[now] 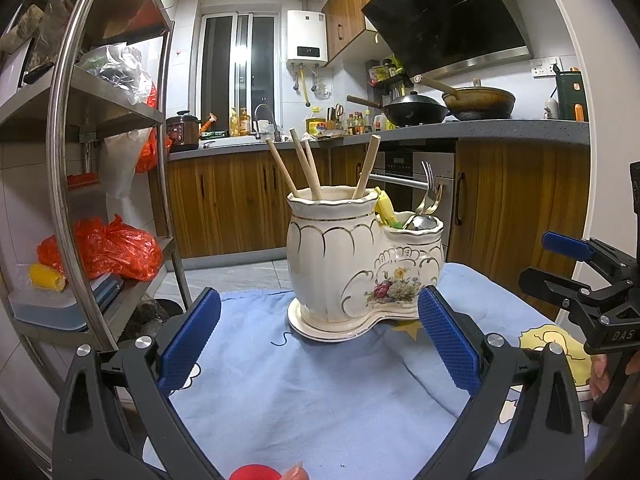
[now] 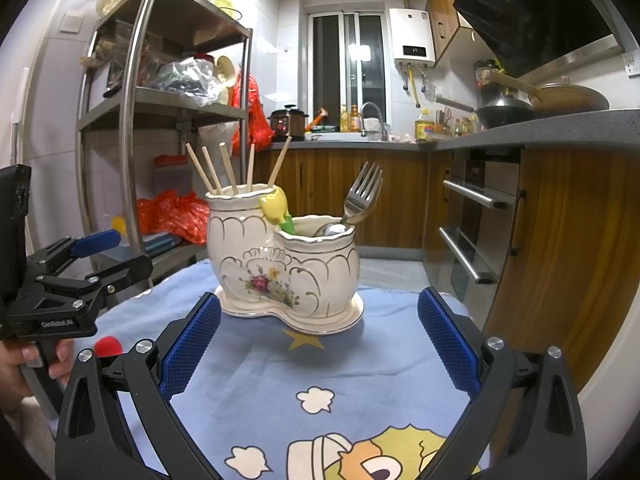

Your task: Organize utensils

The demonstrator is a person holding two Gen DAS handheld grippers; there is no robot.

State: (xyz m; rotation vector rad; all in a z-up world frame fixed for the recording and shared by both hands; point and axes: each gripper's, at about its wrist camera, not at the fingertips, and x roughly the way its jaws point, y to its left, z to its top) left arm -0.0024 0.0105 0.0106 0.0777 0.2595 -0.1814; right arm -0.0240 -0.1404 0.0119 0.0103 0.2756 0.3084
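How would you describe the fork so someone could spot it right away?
On the blue cloth stands a white two-part ceramic holder. The fork rises from its lower compartment, tines up. It is the only tall metal piece; the taller compartment holds wooden chopsticks.

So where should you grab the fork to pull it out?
Grip the fork by its neck just below the tines, coming from above. It stands tines up in the low compartment of the ceramic holder, its handle hidden inside, leaning away from the chopsticks. The right gripper, open, looks nearer that side.
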